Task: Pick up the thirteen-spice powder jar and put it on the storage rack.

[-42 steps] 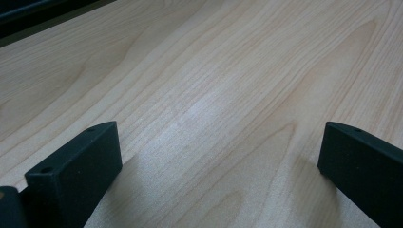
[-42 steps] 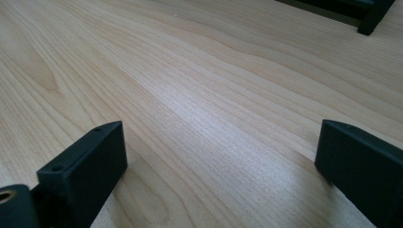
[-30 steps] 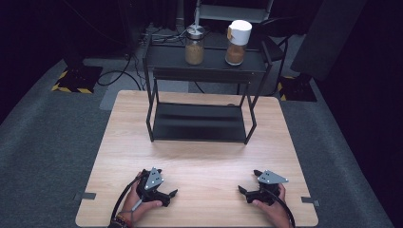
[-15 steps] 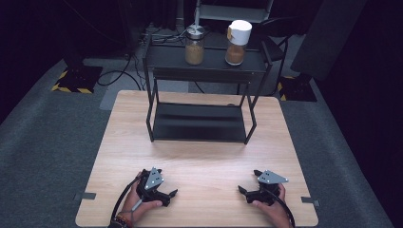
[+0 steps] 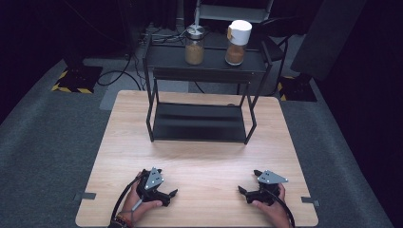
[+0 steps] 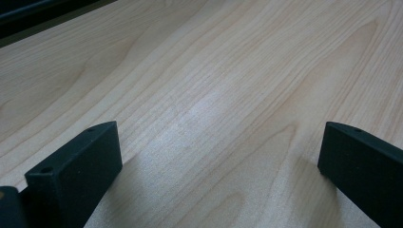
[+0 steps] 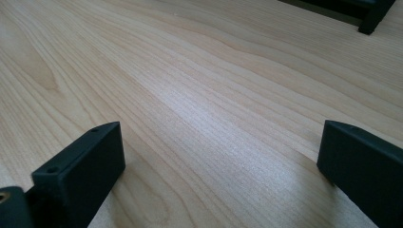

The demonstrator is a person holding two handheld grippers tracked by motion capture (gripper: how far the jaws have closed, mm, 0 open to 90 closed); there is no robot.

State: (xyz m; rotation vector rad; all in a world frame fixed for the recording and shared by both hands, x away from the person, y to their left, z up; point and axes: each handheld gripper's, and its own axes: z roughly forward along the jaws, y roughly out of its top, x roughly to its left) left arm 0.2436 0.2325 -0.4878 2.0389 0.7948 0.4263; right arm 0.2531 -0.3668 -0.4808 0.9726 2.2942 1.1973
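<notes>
Wooden table (image 5: 199,156) bears both empty grippers, left gripper (image 5: 167,196) and right gripper (image 5: 243,194), pointing inward.

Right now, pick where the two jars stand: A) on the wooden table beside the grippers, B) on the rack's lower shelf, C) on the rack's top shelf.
C: the metal-lidded jar and the white-capped jar both stand on the black rack's top shelf.

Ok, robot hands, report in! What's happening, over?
Left gripper and right gripper open, resting on the table. Two jars atop the black rack, untouched. Bare wood between, over.
</notes>
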